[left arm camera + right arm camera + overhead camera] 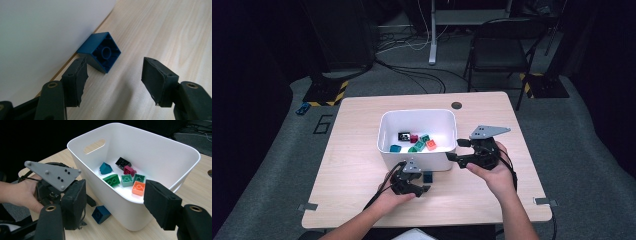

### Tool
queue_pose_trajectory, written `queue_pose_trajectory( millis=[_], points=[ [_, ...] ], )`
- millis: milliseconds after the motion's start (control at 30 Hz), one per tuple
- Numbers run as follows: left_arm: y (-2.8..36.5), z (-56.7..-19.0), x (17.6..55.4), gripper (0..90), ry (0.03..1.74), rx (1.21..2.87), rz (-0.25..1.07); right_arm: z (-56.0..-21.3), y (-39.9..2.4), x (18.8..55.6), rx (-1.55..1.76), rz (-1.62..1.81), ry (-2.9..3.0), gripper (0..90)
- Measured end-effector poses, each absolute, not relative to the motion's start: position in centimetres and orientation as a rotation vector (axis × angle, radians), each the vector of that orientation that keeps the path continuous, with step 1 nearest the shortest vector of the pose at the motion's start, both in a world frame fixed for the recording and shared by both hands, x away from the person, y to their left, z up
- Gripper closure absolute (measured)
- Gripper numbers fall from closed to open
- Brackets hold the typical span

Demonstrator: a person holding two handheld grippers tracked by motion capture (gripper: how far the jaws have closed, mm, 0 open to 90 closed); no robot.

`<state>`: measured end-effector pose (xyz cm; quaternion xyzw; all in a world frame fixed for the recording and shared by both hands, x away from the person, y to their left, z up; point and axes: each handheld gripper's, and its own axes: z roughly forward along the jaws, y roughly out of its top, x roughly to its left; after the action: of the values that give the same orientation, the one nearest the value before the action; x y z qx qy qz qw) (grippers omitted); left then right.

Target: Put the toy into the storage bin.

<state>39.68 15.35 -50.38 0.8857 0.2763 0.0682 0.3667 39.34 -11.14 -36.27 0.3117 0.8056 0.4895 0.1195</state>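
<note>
We see a dark blue plastic brick lying tipped on the pale wood-grain counter, its hollow underside with a round socket turned toward us in the middle of the left tool's own view, its far edge up against the smooth white wall of the bin at the upper left. The left tool has its jaws wide apart, gripping nothing; the ragged-edged foam pad on its left jaw sits just beside the brick's near corner, and we cannot tell whether they touch.

From the right tool's view we get what that close shot lacks: the bin's rounded rim, a handle slot at upper left, and loose bricks inside in teal, black, magenta, green and orange. The blue brick lies at lower centre there, outside the bin.

In the high view the right tool hangs by the bin's right wall, jaws spread, empty.
</note>
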Motion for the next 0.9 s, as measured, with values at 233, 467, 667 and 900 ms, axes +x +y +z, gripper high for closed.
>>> queue_pose_trajectory(
  millis=[233,467,667,900],
  points=[
    [14.2,-51.2,40.0,37.2,0.707,2.284,0.173,-36.3,-11.1,39.4,0.907,1.429,2.358,34.4],
    [12.5,-51.7,40.2,37.4,0.674,2.280,0.168,-36.2,-11.2,39.3,0.913,1.435,2.351,34.4],
    [11.2,-51.6,40.2,42.8,0.653,2.276,0.164,-36.2,-11.3,39.3,0.910,1.440,2.346,34.4],
    [10.4,-51.3,40.2,56.1,0.620,2.272,0.199,-36.2,-11.3,39.3,0.905,1.439,2.349,34.4]
  ],
)
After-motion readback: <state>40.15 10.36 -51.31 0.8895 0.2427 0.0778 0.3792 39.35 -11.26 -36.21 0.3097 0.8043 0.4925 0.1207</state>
